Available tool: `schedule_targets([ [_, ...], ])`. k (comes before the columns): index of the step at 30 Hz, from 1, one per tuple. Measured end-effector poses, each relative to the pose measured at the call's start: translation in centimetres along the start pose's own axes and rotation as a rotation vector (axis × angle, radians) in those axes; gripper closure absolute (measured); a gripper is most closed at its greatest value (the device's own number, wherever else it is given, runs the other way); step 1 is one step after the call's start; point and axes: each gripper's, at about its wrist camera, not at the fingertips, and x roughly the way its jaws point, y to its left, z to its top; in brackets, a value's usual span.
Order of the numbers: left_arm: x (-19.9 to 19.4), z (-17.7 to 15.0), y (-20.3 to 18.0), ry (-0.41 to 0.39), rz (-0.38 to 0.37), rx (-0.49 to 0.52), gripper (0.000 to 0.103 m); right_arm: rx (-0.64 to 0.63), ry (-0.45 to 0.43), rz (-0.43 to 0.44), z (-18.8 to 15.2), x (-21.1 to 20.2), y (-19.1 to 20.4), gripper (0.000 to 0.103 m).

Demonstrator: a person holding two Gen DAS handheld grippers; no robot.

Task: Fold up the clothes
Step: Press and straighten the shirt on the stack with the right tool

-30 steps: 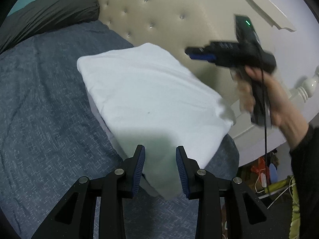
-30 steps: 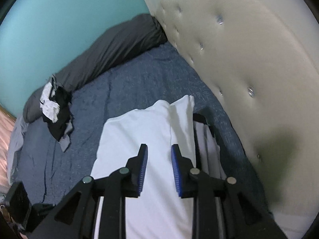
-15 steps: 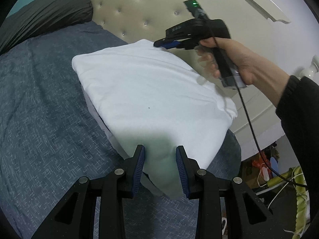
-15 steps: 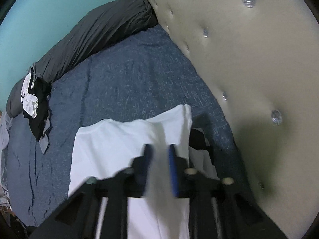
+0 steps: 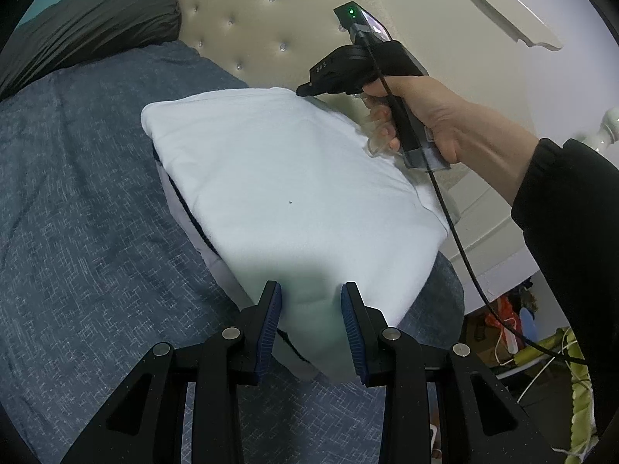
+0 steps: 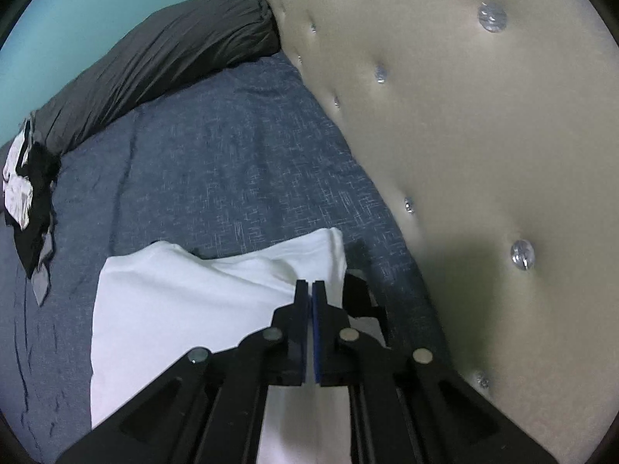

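A: Largest first?

B: Blue bed cover (image 5: 85,208), tufted headboard (image 6: 483,154) along its far edge, dark bolster (image 6: 154,54) at the far left corner.

A: And the task's thing?

B: White folded garment (image 5: 294,193), flat and squared off, at the head-end corner of the bed by the side edge, on top of other folded pieces whose dark-trimmed edges (image 5: 185,212) peek out beneath. Long axis running from the near edge up toward the headboard.

A: Grippers?

B: Left gripper (image 5: 311,323) at the garment's near short end, fingers spread wide, fabric between but not pinched. Right gripper (image 6: 310,305) at the far corner beside the headboard, pads pressed together; nearer that corner than the left. Gripping cloth or only resting on it — impossible to say, tips hidden against the white.

A: Stage?

B: Fits either a finished stack getting a last tidy, or one fold yet to come. No telling which.

A: Anything else unclear?

B: Heap of black-and-white clothes (image 6: 27,201) at the left edge, cut off by the frame; number of pieces under the white one unreadable.
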Motion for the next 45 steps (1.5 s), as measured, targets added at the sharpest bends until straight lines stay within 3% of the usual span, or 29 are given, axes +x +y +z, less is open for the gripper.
schedule_targets([
  [7, -0.1, 0.0, 0.2, 0.003, 0.000, -0.004, 0.068, 0.081, -0.089, 0.127, -0.4, -3.8, -2.4, 0.100],
  [17, 0.0, -0.1, 0.1, 0.010, 0.011, -0.009, 0.068, 0.034, 0.027, 0.272, -6.4, -6.3, -3.0, 0.096],
  [22, -0.2, -0.3, 0.2, 0.010, 0.017, -0.025, 0.068, 0.036, 0.032, 0.269, -7.4, -5.9, -2.9, 0.097],
  [28, -0.3, -0.6, 0.2, 0.011, 0.021, -0.033, 0.068, 0.090, -0.024, 0.229, -7.4, -6.4, -4.2, 0.101],
  [33, -0.3, -0.6, -0.1, 0.013, 0.034, -0.030, 0.068, 0.101, -0.019, 0.266, -9.0, -7.3, -4.8, 0.101],
  [37, -0.3, -0.6, 0.0, 0.014, 0.035, -0.038, 0.068, 0.109, -0.015, 0.295, -10.2, -8.0, -5.3, 0.098],
  [40, -0.4, -0.6, 0.0, 0.013, 0.034, -0.042, 0.068, 0.115, -0.012, 0.317, -11.2, -8.6, -5.6, 0.084],
  [45, -0.6, -0.8, -0.2, 0.013, 0.041, -0.041, 0.068, 0.122, -0.005, 0.337, -13.1, -9.3, -6.2, 0.083],
])
